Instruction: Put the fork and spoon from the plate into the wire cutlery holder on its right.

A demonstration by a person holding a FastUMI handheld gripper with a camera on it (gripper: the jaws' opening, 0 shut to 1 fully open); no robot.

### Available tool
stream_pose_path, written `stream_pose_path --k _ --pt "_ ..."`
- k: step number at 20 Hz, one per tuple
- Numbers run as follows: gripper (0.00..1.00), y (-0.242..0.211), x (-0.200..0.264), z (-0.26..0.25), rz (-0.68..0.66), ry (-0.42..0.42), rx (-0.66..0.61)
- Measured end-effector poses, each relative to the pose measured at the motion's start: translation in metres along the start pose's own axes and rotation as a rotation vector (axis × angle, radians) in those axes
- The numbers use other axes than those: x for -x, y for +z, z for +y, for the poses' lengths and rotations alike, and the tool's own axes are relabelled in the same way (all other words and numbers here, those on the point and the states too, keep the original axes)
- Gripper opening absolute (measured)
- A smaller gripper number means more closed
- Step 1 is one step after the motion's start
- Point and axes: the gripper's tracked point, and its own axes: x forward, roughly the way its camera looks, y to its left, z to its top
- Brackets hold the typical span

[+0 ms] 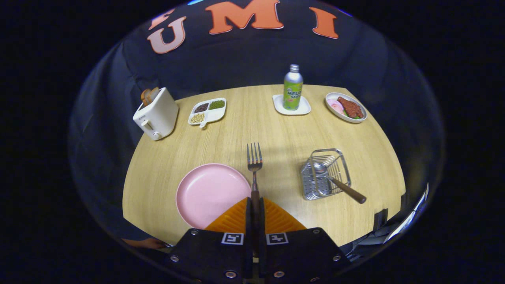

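Observation:
My gripper (255, 202) is shut on the wooden handle of the fork (254, 161), whose metal tines point straight ahead, raised above the table. Just left of the fingers lies the pink plate (209, 193), bare. To the right stands the wire cutlery holder (326, 173). The spoon (335, 182) rests in it, bowl inside and brown handle sticking out over the near right rim.
On the round wooden table (276, 130), a white toaster (156, 114) with bread stands far left. A divided snack tray (208, 111), a green bottle (293, 88) on a white coaster and a plate of food (346, 107) line the far side.

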Motion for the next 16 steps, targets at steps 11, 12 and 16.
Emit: stream_pose_path --k 11,12,16 --pt "0.07 0.000 0.017 -0.091 0.084 -0.097 -0.031" --pt "0.07 -0.002 0.015 -0.093 0.102 -0.098 -0.034" --pt "0.07 -0.012 0.005 -0.097 0.155 -0.090 -0.039"
